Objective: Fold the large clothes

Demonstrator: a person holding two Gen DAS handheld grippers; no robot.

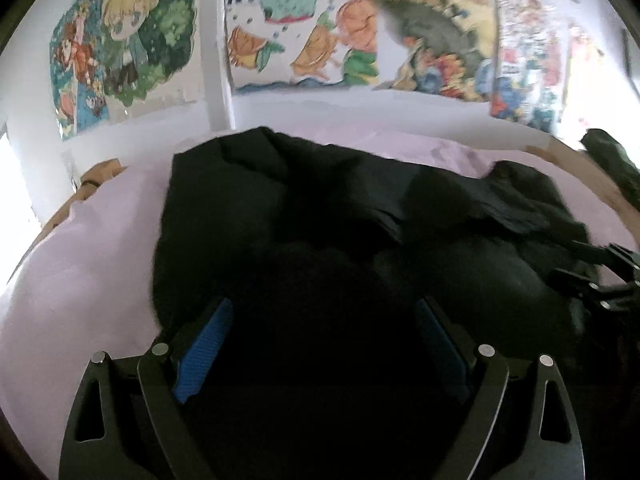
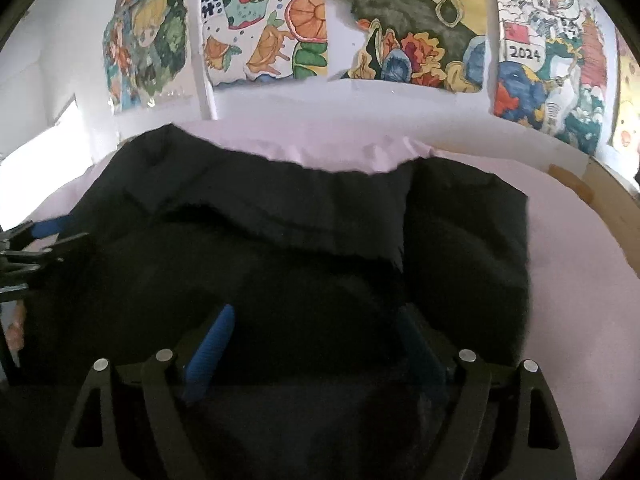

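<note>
Garment: crumpled black fabric garment (image 2: 260,248) lies on the pale pink sheet (image 2: 560,280).
Left gripper (image 1: 322,320): above garment's near edge, jaws spread wide, gripping nothing.
Right gripper (image 2: 316,328): likewise wide apart, empty.
Wall: painted paper pictures (image 2: 400,32) beyond garment.

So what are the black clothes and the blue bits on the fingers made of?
The black garment looks like soft, matte woven cloth: it drapes, folds and shows no shine. The blue pads look like ribbed rubber or textured plastic, though that is hard to tell.
</note>
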